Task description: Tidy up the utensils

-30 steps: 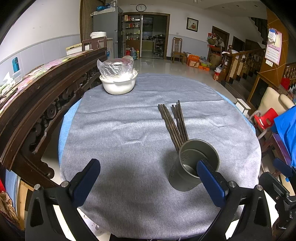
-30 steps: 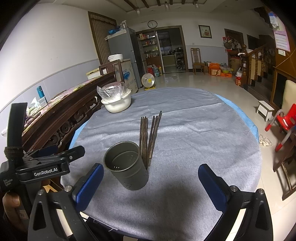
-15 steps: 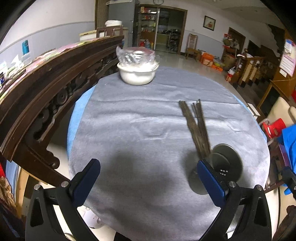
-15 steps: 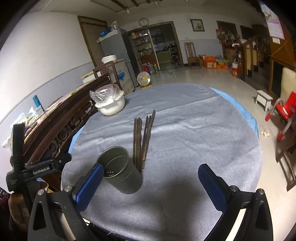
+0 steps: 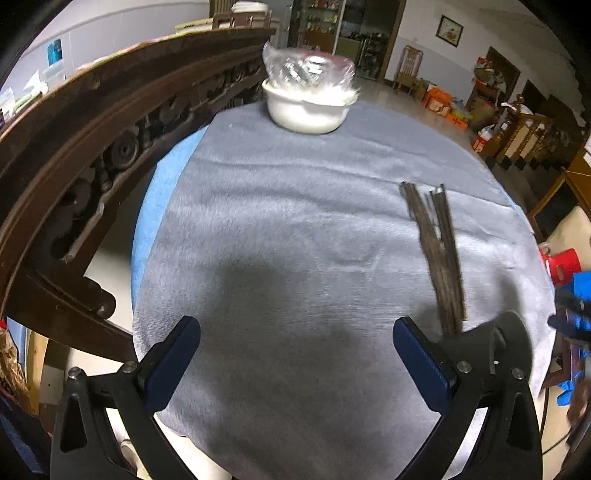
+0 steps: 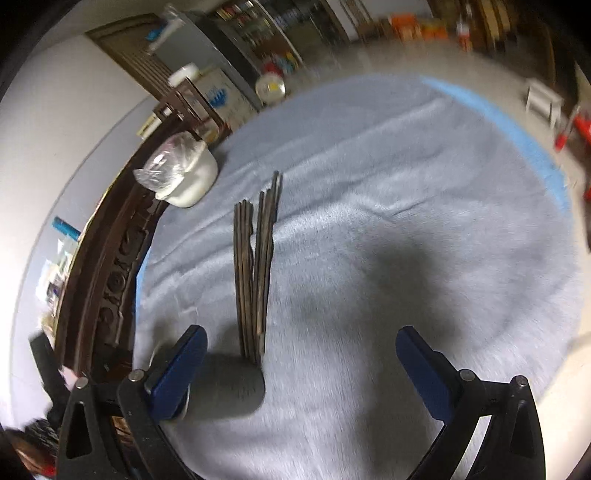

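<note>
Left claw (image 5: 295,350), right claw (image 6: 301,354) agape; one chopstick bundle (image 6: 255,266), one holder (image 6: 231,384).

Table cover: you have a grey cloth (image 5: 280,258) over the round top, with a blue layer (image 5: 147,221) showing at its edge.
Bowl: you see a white bowl (image 5: 308,112) at the far side of the cloth, clear plastic wrap (image 5: 308,68) bunched over it.
Wood piece: a dark carved wooden rail (image 5: 92,147) curves just beside the table on your left.
Room: a red plastic stool (image 5: 563,260) stands to your right; a framed picture (image 5: 448,26) hangs on the far wall; a small white stool (image 6: 545,98) sits on the floor, blurred.
</note>
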`<state>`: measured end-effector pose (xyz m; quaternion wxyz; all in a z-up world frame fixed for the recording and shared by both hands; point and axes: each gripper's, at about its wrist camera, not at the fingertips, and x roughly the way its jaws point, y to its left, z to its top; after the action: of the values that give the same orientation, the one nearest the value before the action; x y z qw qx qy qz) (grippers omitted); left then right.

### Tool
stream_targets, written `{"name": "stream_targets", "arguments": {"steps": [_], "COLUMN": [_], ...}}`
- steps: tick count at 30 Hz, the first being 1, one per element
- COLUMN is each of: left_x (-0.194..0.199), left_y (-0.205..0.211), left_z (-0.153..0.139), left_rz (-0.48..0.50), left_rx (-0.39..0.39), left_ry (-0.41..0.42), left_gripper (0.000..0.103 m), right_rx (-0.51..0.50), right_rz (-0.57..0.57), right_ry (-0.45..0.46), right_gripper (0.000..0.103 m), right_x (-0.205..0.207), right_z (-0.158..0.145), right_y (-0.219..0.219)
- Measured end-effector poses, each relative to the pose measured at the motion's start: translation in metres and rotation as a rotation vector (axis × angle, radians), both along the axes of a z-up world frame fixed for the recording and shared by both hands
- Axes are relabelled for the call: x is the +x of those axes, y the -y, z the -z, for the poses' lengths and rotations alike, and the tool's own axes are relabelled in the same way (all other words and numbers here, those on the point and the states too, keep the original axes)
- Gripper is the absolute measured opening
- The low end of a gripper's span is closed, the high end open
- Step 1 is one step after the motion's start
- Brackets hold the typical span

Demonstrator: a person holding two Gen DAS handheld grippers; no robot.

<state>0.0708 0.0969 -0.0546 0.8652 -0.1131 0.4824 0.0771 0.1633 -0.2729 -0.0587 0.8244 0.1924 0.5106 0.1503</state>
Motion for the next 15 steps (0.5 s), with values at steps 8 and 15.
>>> {"name": "stream_targets", "arguments": {"steps": [8, 15], "left_x": [0.022, 0.037], "left_y": [-0.008, -0.002], "left_z": [0.02, 0.029], "left_rz": [0.015, 0.056], "left_rx": [-0.018, -0.029], "left_ry": [-0.044, -0.064], "left_gripper": [0.103, 0.103], "right_rx": [-0.037, -0.138], "right_rz": [-0.08, -0.172], "right_ry": [-0.168, -0.197], "right_gripper": [0.043, 0.043], "right_x": [0.091, 0.137], "right_z": [0.033, 0.035], "right_y": [-0.044, -0.093]}}
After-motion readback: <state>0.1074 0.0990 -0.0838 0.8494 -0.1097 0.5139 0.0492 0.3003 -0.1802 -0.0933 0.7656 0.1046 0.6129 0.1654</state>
